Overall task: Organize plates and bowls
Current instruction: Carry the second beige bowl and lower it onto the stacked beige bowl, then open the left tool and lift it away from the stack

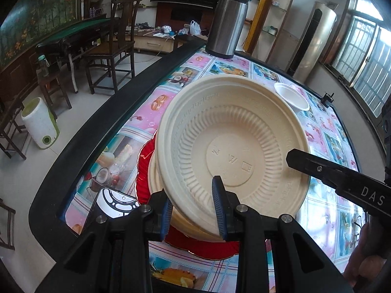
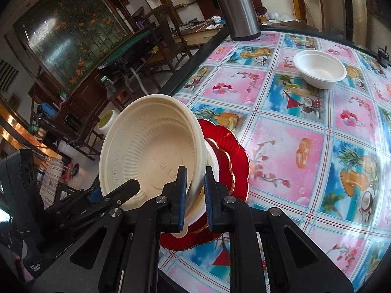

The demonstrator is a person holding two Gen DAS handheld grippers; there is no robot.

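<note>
The cream bowl (image 1: 234,144) is held tilted above the near-left part of the desk (image 1: 325,136), its ribbed inside facing both cameras and empty. The left gripper (image 1: 193,210) has its blue-padded fingers (image 1: 218,205) pinching the bowl's near rim, one inside and one outside the wall. The right gripper (image 2: 194,195) pinches the same rim in the same way, one of its fingers (image 2: 182,185) lying inside the bowl. Under the bowl sits a red scalloped plate (image 2: 234,161) of glossy, see-through material with a gold edge, and a stack of cream bowls (image 1: 185,224) rests on it, just below the held one. The held bowl is matte, moulded with fine radial ribs around a flat base that carries raised characters, too faint to read. A smaller white bowl (image 2: 320,68), smooth and empty, stands well apart on the far side. A brushed steel flask (image 1: 227,22) with a dark lid stands at the far edge. The desk wears a shiny cloth of pink and blue fruit squares. In the left wrist view the right gripper's arm shows the letters "DAS"
</note>
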